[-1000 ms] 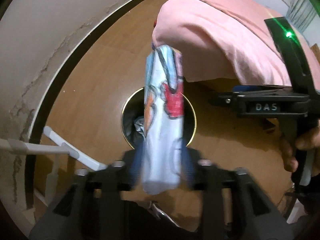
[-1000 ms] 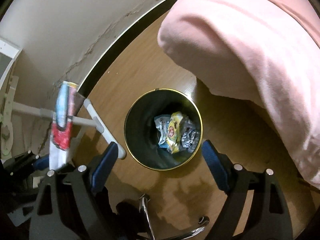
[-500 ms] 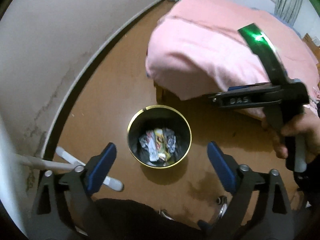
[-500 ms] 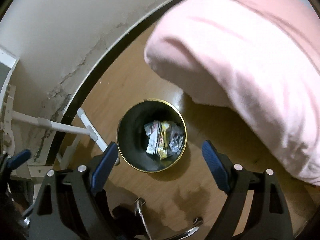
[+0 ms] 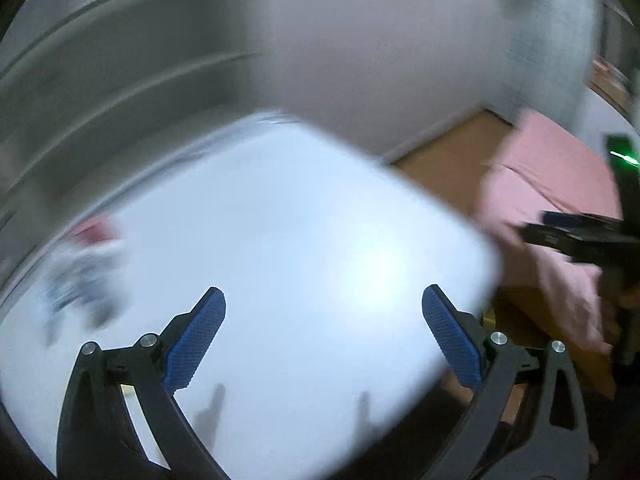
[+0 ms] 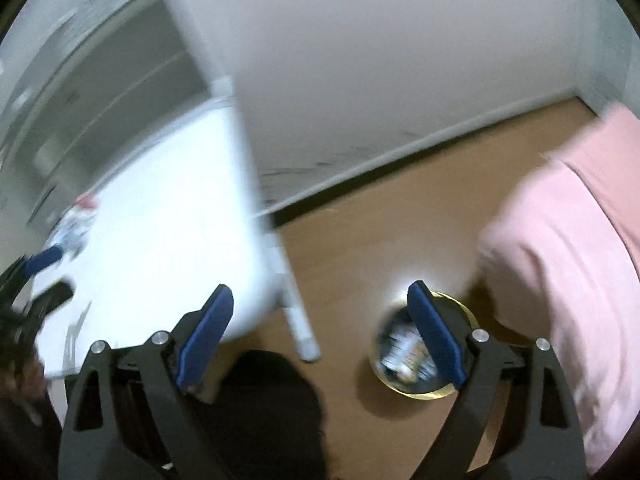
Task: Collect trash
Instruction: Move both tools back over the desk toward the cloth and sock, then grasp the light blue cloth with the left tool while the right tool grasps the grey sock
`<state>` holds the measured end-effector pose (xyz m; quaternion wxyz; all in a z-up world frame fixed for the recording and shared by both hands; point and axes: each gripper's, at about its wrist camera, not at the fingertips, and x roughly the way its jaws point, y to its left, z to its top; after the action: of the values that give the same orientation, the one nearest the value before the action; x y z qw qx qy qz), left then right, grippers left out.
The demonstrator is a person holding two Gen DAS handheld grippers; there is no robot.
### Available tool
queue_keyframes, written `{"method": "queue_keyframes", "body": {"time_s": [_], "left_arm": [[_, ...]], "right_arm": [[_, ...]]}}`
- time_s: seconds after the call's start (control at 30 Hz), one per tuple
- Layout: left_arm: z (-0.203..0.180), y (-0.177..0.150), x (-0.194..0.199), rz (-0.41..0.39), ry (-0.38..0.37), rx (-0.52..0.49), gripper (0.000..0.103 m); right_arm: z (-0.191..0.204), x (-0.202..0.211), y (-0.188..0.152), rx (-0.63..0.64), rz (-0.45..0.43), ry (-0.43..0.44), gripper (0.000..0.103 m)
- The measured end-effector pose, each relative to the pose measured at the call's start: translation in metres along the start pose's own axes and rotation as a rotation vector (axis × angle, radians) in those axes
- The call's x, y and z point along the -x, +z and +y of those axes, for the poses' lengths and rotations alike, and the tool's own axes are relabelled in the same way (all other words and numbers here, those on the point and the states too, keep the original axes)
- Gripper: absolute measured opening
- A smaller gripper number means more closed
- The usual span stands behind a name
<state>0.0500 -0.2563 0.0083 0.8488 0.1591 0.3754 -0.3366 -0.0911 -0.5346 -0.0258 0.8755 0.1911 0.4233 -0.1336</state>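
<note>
**Operator:** Tongs first. My left gripper [image 5: 324, 336] has its jaws opening, spread very wide, with nothing between the blue pads [image 5: 196, 338]. Under it I see only the white table [image 5: 280, 248], heavily blurred.

**Colleague:** And the other one?

**Operator:** My right gripper [image 6: 320, 334] is opening a little too, jaws well apart and empty. Through its camera the view is smeared but readable.

**Colleague:** Where is the trash?

**Operator:** Some of it sits in the bin [image 6: 424, 390], a round dark one with a gold rim, standing on the brown floor [image 6: 380, 240]. I can make out crumpled wrappers [image 6: 402, 354] inside it, partly hidden behind the right-hand finger of my right gripper. More litter [image 5: 80, 276] lies at the far left of the table, a blurred patch of red, white and grey; I cannot tell what the pieces are.

**Colleague:** What is near the bin?

**Operator:** A pink blanket [image 6: 568, 264] hangs just beside it on the right. A white table leg [image 6: 296, 312] slants down to the floor on its left, with bare floor between leg and bin. A pale wall [image 6: 400, 60] with a skirting board runs behind.

**Colleague:** Can each camera see the other tool?

**Operator:** Yes. From the left camera the right gripper [image 5: 552, 220] shows at the right edge in front of the blanket, with a green light [image 5: 624, 157] above it. From the right camera the left gripper's blue tip [image 6: 42, 260] pokes in at the left edge, over the table near the litter.
</note>
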Motion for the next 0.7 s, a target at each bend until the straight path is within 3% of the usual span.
{"method": "queue_keyframes", "body": {"time_s": [0.17, 0.33, 0.5, 0.7], "left_arm": [[0.140, -0.045, 0.027, 0.030, 0.240, 0.200, 0.096], [0.235, -0.100, 0.050, 0.085, 0.370, 0.365, 0.096], [0.271, -0.131, 0.061, 0.114, 0.400, 0.436, 0.096], [0.285, -0.139, 0.056, 0.120, 0.400, 0.464, 0.096]], "right_arm": [[0.144, -0.046, 0.024, 0.228, 0.061, 0.145, 0.086], [0.275, -0.099, 0.032, 0.400, 0.142, 0.228, 0.087], [0.355, -0.141, 0.040, 0.484, 0.186, 0.227, 0.087], [0.397, -0.176, 0.043, 0.533, 0.211, 0.172, 0.087]]}}
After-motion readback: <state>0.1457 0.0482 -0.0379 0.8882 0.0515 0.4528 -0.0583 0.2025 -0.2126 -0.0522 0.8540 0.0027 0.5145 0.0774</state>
